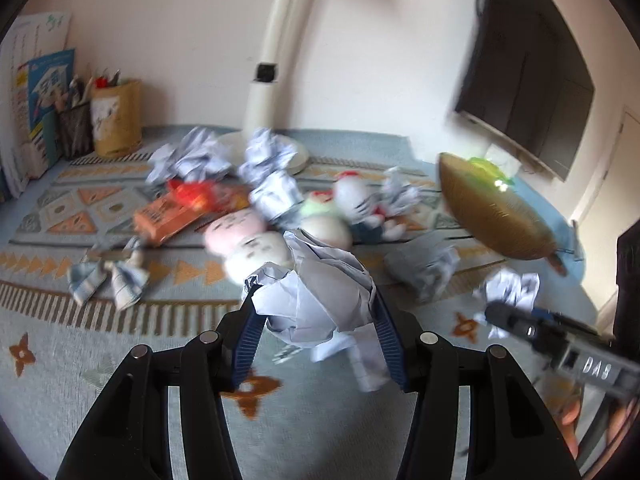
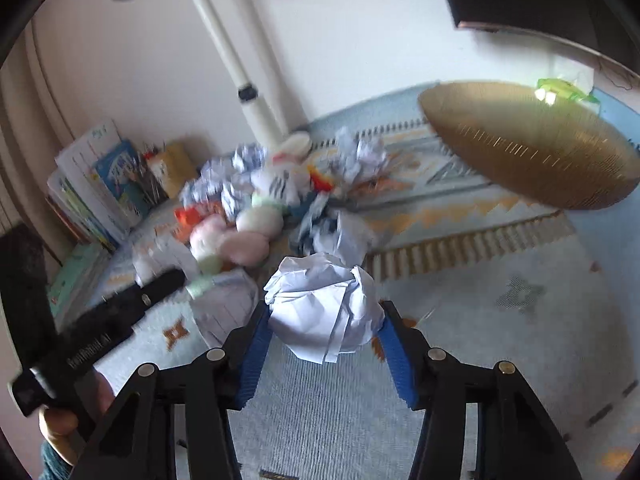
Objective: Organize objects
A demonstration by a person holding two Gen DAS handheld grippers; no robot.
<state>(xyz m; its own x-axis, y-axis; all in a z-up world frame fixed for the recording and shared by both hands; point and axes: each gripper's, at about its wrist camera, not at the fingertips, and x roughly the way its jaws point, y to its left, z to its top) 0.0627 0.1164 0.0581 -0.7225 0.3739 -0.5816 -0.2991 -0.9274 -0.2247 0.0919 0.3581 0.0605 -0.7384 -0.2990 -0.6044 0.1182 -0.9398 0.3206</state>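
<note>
Left gripper [image 1: 316,312]: its blue-padded jaws are clamped on a crumpled paper ball [image 1: 316,292], which sits at the centre of the left wrist view, lifted above the rug.
Right gripper [image 2: 324,320]: its jaws press on both sides of a second crumpled paper wad [image 2: 324,308], at the centre of its own view and clear of the rug.
Right gripper from the left view: its dark body enters at 4 o'clock [image 1: 532,328], with a blurred paper wad at its tip.
Left gripper from the right view: a black bar coming in from 8 o'clock [image 2: 132,312], with a hand [image 2: 64,420] wrapped round its handle at 7 o'clock.
Golden basket [image 1: 492,216]: an oval ribbed bowl at 3 o'clock in the left view and 2 o'clock in the right view [image 2: 532,152], with something green at its far rim.
Rug [image 1: 120,340]: pale blue with orange triangles and star shapes, covering the whole surface.
Clutter pile: more paper wads [image 1: 192,156], plush toys [image 1: 248,240] and an orange box [image 1: 172,216] heaped at 12 o'clock beyond the left gripper.
Lamp [image 1: 276,60]: a white stand rising from the pile's far side, at 12 o'clock.
Books and pen pots [image 1: 76,128]: against the wall at 10 o'clock.
Dark screen [image 1: 528,80]: on the wall at 2 o'clock.
</note>
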